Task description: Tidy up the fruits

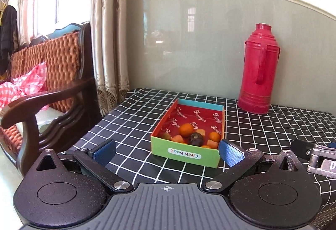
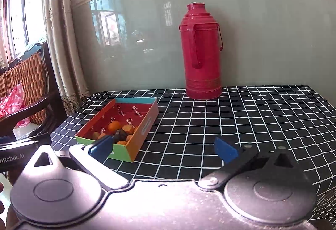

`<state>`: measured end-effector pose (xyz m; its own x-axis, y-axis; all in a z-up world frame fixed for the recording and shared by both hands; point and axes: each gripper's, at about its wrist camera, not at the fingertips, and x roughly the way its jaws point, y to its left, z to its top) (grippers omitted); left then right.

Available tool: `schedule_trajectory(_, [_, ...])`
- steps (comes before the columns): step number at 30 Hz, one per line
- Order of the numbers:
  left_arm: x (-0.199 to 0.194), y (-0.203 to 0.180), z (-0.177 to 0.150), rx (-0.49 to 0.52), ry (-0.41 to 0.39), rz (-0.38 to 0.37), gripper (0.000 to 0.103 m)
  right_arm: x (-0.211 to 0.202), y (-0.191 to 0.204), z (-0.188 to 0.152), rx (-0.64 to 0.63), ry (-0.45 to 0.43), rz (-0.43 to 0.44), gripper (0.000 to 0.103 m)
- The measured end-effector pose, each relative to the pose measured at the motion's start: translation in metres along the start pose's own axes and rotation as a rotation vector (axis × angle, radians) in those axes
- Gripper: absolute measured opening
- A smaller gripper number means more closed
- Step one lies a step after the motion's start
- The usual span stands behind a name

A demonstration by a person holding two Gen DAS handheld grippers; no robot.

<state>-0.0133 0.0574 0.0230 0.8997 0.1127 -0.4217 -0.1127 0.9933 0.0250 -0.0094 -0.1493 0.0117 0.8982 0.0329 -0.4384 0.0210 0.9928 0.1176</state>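
Observation:
A shallow cardboard box (image 1: 187, 154) with a green front wall and red lining sits on the checked tablecloth. It holds several small fruits: orange ones (image 1: 186, 129), a dark purple one (image 1: 196, 139) and orange chunks. The box shows in the right wrist view (image 2: 145, 128) too, with the fruits (image 2: 114, 126) at its near end. My left gripper (image 1: 167, 151) is open and empty, just in front of the box. My right gripper (image 2: 162, 149) is open and empty, to the right of the box.
A tall red thermos (image 1: 259, 70) stands at the back of the table near the wall, also in the right wrist view (image 2: 202, 51). A dark wooden chair (image 1: 52, 99) with a woven back stands left of the table (image 2: 252, 116). Curtains (image 1: 109, 41) hang behind.

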Motion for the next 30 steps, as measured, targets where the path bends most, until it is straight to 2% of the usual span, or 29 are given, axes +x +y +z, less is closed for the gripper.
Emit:
schedule_trajectory(6, [-0.016,0.002,-0.002,0.003,-0.013,-0.001,0.103,-0.009,0.012,0.001,-0.051,-0.009,-0.008,0.097])
schedule_trajectory(30, [-0.014,-0.004,0.0,0.008,-0.015,-0.021,0.103,-0.007,0.011,-0.002,-0.023,0.006,-0.011,0.097])
